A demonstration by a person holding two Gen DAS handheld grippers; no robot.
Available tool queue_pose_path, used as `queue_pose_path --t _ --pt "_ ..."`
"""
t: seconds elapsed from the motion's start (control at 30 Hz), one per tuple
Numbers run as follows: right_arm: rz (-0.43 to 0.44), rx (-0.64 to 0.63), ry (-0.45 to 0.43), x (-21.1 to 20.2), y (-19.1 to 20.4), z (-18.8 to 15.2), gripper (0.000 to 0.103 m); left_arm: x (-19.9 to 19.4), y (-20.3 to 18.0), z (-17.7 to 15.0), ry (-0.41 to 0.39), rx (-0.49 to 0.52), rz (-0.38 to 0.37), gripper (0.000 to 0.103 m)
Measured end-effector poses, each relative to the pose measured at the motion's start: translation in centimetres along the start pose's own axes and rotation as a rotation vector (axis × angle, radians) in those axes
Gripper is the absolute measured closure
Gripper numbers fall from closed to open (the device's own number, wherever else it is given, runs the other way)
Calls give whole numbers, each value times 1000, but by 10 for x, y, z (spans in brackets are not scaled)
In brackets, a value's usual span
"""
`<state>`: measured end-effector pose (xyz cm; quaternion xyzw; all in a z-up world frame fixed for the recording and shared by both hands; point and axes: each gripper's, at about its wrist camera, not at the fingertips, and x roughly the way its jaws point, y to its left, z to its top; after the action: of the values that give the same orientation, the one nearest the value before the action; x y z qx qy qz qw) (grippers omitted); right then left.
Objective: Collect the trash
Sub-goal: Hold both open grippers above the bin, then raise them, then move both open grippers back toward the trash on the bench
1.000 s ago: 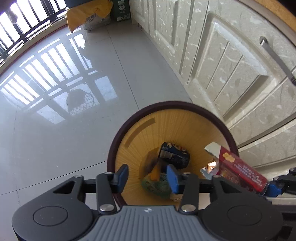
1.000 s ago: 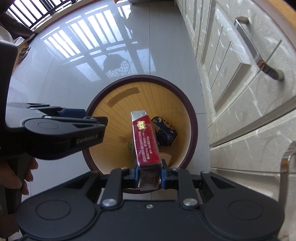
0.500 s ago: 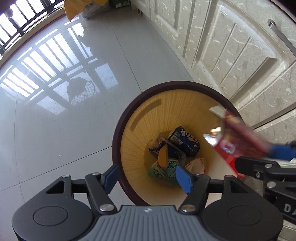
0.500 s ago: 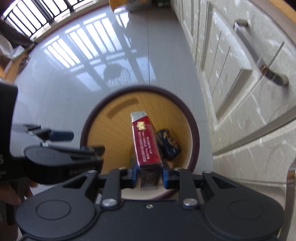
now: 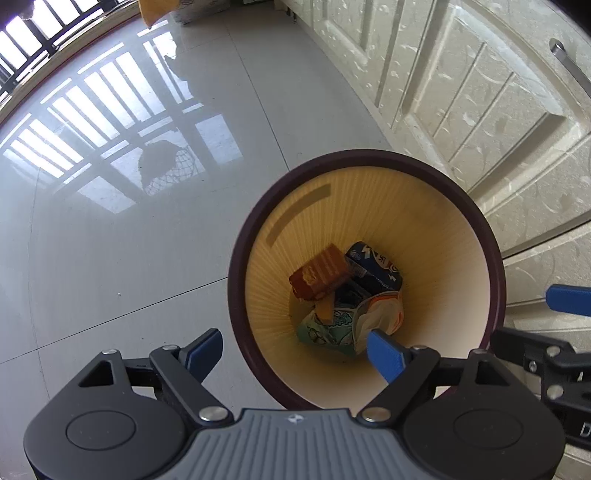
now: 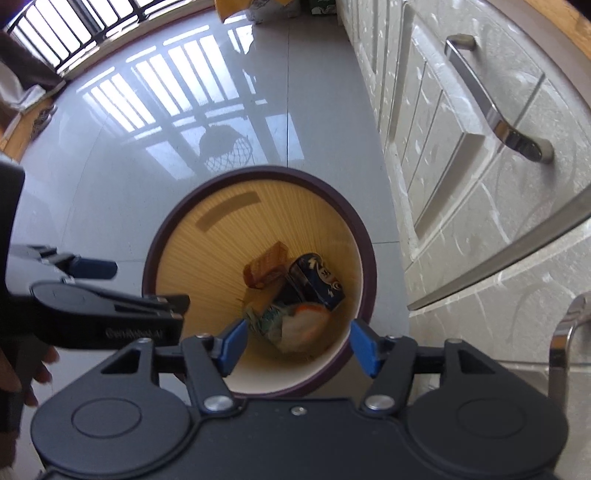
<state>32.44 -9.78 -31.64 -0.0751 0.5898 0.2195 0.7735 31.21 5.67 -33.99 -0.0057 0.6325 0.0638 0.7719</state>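
Observation:
A round waste bin (image 5: 496, 266) (image 6: 369, 266) with a dark rim and yellow inside stands on the tiled floor below both grippers. At its bottom lie a red box (image 5: 319, 271) (image 6: 266, 264), a dark blue can (image 5: 375, 267) (image 6: 317, 282) and crumpled green and white wrappers (image 5: 347, 325) (image 6: 291, 323). My left gripper (image 5: 293, 349) hangs over the bin's near rim, its jaws opening with nothing between them. My right gripper (image 6: 297, 345) is above the bin too, jaws opening and empty. Each gripper shows at the edge of the other's view.
Cream cabinet doors (image 5: 480, 92) (image 6: 480, 166) with metal handles (image 6: 495, 99) rise right beside the bin. Glossy floor tiles (image 5: 129, 221) stretch to the left, toward a barred window. A yellow bag (image 6: 236, 7) lies at the far end. A person's hand (image 6: 22, 369) holds the left gripper.
The right gripper opened and the red box dropped from it into the bin. The left gripper's jaws spread wider, and the wrappers now lie at the bin's bottom.

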Motion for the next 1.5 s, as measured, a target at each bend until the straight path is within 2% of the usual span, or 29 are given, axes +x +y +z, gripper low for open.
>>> queue_pose_path --t 0.1,0.3,0.37,0.57,0.7,1.0,1.23,1.5 --pt "-9 -20 6 -1 2 -2 34 -2 1 0 -5 -5 5 12" --pt "-35 -35 5 -5 -2 -4 18 -12 9 -2 -18 -20 14 10" --pt "-33 -32 8 -6 -3 -5 10 -16 11 -3 -24 -28 14 7" --pt "-33 -48 -7 -16 4 -8 0 -34 16 -9 -67 -28 32 0" --pt "-50 -67 -21 -25 10 -11 0 -49 27 -15 -102 -38 38 0" --pt "-79 -77 -77 -53 17 -17 0 -77 63 -51 -154 -162 25 0" --pt "-134 -113 -140 -80 29 -23 0 -120 70 -67 -263 -202 -13 0" --pt "-136 -109 -252 -131 38 -30 1 -176 70 -76 -405 -186 -37 0"
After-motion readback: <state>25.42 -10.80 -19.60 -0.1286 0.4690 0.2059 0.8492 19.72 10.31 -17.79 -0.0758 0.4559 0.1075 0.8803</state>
